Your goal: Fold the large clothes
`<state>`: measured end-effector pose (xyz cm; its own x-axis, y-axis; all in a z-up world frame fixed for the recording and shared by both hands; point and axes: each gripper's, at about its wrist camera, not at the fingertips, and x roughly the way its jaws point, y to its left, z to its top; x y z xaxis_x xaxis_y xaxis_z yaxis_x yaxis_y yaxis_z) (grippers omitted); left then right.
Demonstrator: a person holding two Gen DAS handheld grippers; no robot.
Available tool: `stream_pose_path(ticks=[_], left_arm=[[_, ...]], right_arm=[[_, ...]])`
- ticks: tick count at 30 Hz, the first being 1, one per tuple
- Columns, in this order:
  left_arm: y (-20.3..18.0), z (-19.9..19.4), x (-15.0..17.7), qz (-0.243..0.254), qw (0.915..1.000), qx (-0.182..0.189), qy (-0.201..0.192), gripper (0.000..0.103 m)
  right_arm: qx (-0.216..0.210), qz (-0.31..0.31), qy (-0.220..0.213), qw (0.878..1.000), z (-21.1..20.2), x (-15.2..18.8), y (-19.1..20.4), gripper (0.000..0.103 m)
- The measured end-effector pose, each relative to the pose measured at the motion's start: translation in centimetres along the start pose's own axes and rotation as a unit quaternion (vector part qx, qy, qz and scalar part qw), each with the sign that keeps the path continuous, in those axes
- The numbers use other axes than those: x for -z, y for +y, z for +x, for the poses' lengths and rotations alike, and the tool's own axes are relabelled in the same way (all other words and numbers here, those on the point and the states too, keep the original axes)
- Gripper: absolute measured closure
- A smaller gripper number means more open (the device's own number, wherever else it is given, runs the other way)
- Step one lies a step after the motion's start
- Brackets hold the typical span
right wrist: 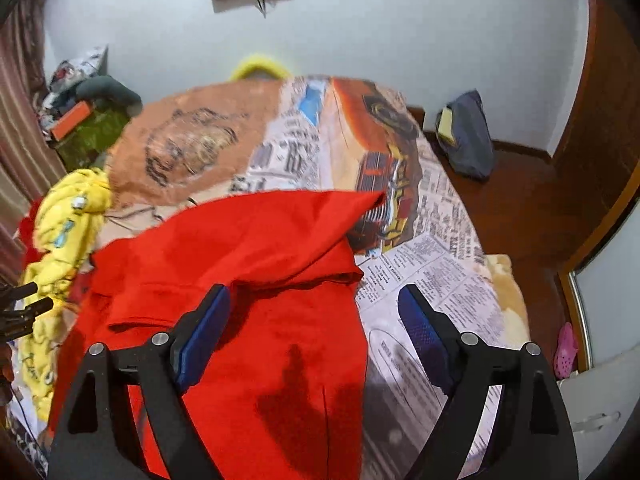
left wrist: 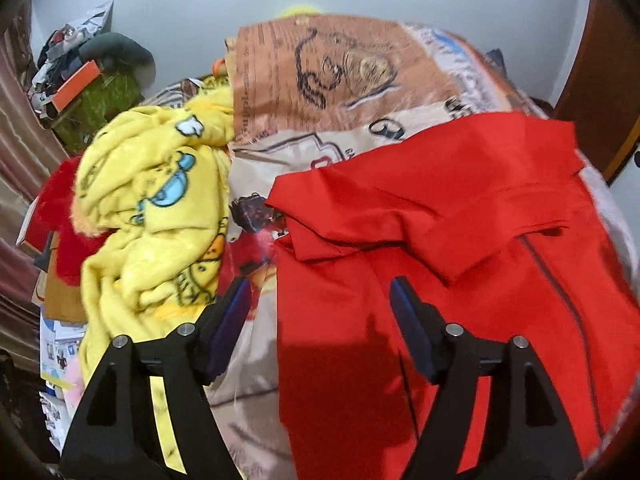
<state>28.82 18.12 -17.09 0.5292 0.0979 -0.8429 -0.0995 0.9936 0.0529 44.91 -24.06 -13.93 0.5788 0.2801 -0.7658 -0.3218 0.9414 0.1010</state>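
While both tools hang above the bed with jaws spread and nothing between them, the left gripper [left wrist: 316,296] and right gripper [right wrist: 314,304] look down on a red garment [left wrist: 460,240] lying released on the newspaper-print bedspread [right wrist: 432,280]. One flap seems already turned over its upper part; further folds and smoothing look still to come. Its long axis runs from the grippers away toward the far wall. A crumpled yellow cartoon blanket [left wrist: 156,208] waits beside it.

The left gripper [left wrist: 320,300] hangs with jaws apart and nothing between them above a red garment [left wrist: 460,240] partly folded on the printed bedspread [left wrist: 320,80]; a yellow cartoon-print blanket [left wrist: 160,208] lies crumpled at nine o'clock.
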Motion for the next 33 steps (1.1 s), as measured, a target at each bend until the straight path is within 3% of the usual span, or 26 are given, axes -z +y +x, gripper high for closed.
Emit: stream_pose_path(ticks=[5, 10, 17, 27, 30, 33], left_arm=[[1.3, -4.3, 2.2, -0.022, 0.9991, 0.015, -0.033, 0.016], [3.0, -5.8, 6.0, -0.045, 0.9986, 0.02, -0.017, 0.016], [4.3, -4.2, 11.8, -0.086, 0.9934, 0.064, 0.04, 0.016], [3.5, -0.5, 17.7, -0.117, 0.9771, 0.129, 0.122, 0.016], [3.5, 0.2, 18.6, -0.125, 0.973, 0.138, 0.136, 0.029], [3.3, 0.5, 19.2, -0.127, 0.9724, 0.14, 0.137, 0.043]], right_arm=[[-0.009, -0.013, -0.038, 0.999, -4.6, 1.6, 0.7, 0.001], [-0.013, -0.019, -0.046, 0.999, -6.2, 4.4, 0.6, 0.001], [-0.013, -0.011, 0.016, 1.0, -4.5, 9.0, -0.5, 0.001], [-0.049, 0.039, 0.112, 0.992, -1.8, 14.6, -2.9, 0.002], [-0.058, 0.047, 0.125, 0.989, -1.6, 15.4, -3.2, 0.004], [-0.08, 0.051, 0.14, 0.986, -1.0, 16.1, -3.1, 0.017]])
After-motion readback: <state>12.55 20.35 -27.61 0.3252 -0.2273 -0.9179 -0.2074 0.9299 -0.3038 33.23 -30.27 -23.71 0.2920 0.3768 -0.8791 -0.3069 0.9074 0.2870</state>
